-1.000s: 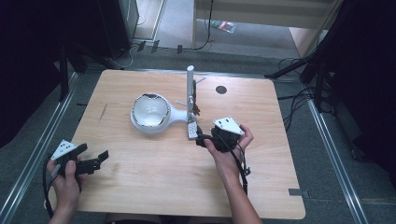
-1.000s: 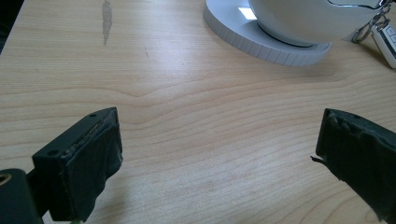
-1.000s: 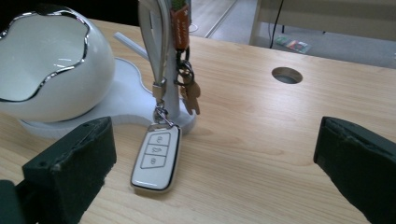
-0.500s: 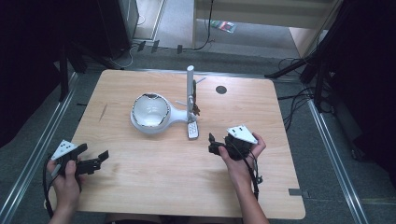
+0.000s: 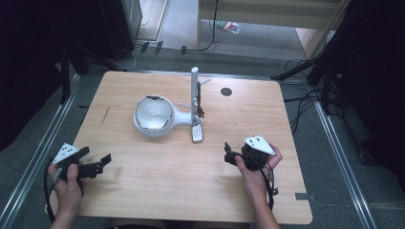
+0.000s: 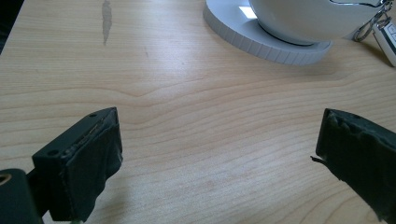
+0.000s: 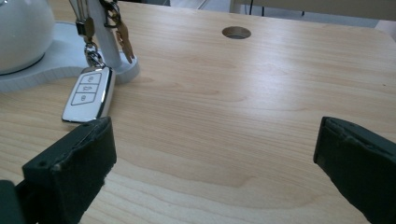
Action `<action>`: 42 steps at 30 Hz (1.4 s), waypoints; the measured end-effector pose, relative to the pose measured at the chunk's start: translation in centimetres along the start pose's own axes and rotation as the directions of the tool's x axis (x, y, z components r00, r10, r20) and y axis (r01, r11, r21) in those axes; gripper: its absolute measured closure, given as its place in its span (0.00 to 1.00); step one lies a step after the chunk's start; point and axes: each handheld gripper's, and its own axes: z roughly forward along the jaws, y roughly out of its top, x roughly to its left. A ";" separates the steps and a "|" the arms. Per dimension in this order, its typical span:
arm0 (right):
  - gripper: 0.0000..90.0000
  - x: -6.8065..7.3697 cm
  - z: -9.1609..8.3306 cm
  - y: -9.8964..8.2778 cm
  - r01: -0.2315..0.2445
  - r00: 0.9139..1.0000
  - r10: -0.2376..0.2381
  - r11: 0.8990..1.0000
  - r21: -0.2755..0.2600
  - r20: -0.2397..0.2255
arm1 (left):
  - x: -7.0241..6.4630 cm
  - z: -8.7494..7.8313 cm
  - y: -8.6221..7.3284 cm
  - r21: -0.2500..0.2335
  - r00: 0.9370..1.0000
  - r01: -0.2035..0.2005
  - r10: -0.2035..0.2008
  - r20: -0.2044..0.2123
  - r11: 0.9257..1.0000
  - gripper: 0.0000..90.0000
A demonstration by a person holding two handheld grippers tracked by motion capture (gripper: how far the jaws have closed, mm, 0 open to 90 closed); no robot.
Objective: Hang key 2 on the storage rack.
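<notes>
Both Grippers Open Beside a Key-Bearing White Stand

Centrally on the pale wooden table (image 5: pixel 157 191) sits a white plastic stand with a round dish-shaped bowl and an upright post (image 5: pixel 165 117). From the post hangs a small bunch of brass-coloured keys (image 7: pixel 120 29), and a white rectangular car key fob with a chrome edge (image 7: pixel 88 93) lies flat on the wood, touching the foot of the post.

Right gripper (image 7: pixel 212 163): jaws spread wide, holding nothing. The fob lies just beyond the tip of the left jaw, apart from it; the post and keys stand farther ahead on the same side. A round cable hole in the tabletop (image 7: pixel 236 32) lies well ahead, between the two jaws' lines.

Left gripper (image 6: pixel 217 154): jaws likewise spread wide and empty, with bare wood between them. The ribbed base of the stand lies well ahead, towards the right jaw's side. A grey scuff mark on the wood (image 6: pixel 106 21) lies far ahead of the left jaw.
</notes>
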 end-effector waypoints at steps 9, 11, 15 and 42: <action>0.00 -1.8 -0.8 -1.1 -0.013 0.999 0.013 1.000 0.012 0.031 | 0.0 0.0 0.0 -0.001 1.000 -0.001 0.001 -0.002 1.000 0.01; 0.00 -2.3 -1.0 -1.3 -0.025 0.999 0.024 1.000 0.009 0.031 | 0.0 0.0 0.0 -0.001 1.000 -0.001 0.001 -0.002 1.000 0.01; 0.00 -3.1 -1.5 -1.7 -0.027 0.999 0.027 1.000 0.010 0.046 | 0.0 0.0 0.0 -0.001 1.000 -0.001 0.001 -0.002 1.000 0.01; 0.00 -9.3 -4.6 -5.3 -0.096 0.989 0.094 0.995 0.013 0.117 | -0.1 0.0 0.0 0.004 1.000 -0.005 0.005 -0.003 1.000 0.01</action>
